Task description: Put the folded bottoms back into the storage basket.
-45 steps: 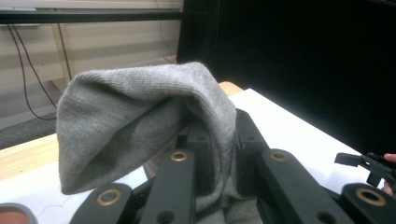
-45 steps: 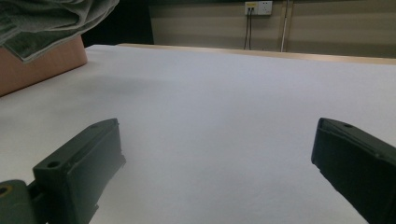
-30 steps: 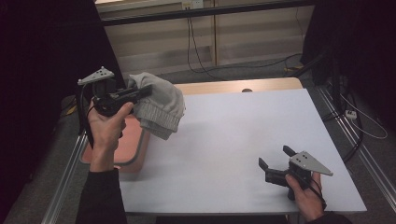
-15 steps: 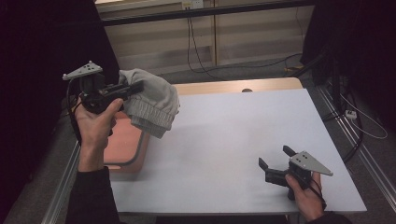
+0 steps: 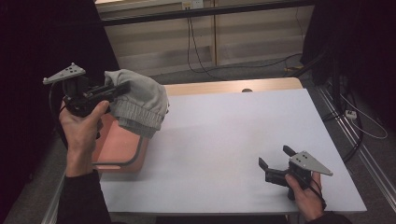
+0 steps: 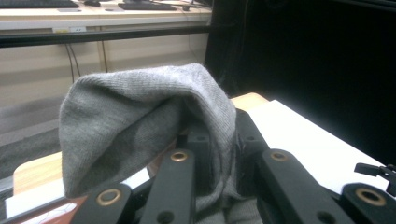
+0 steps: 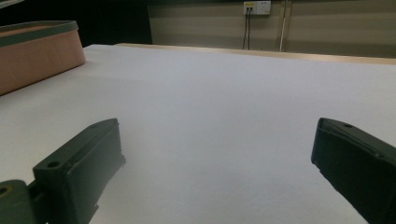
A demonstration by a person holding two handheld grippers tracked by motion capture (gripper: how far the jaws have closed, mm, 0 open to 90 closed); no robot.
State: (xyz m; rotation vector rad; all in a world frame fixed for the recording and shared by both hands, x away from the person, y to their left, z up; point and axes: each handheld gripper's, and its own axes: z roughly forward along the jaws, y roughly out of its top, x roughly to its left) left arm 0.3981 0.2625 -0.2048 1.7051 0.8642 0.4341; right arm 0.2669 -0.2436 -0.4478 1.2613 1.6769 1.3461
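Observation:
A grey knitted garment (image 5: 140,100) with a ribbed hem hangs in the air at the left, above the table's left edge. My left gripper (image 5: 122,88) is shut on it, raised in the person's left hand. In the left gripper view the cloth (image 6: 135,121) drapes over and between the black jaws of that gripper (image 6: 219,135), hiding their tips. My right gripper (image 5: 275,157) rests low at the front right of the white table (image 5: 224,135). It stands open with nothing between its fingers, and the right gripper view has bare tabletop between the jaws of this gripper (image 7: 215,149).
A salmon-coloured box (image 5: 116,149) with a grey rim sits at the table's left edge, under the held garment; it also appears as the box (image 7: 37,51) far off in the right gripper view. Cables (image 5: 359,121) lie on the floor at the right.
The left hand has carried the garment up and to the left, uncovering more of the salmon box. The right gripper has not moved.

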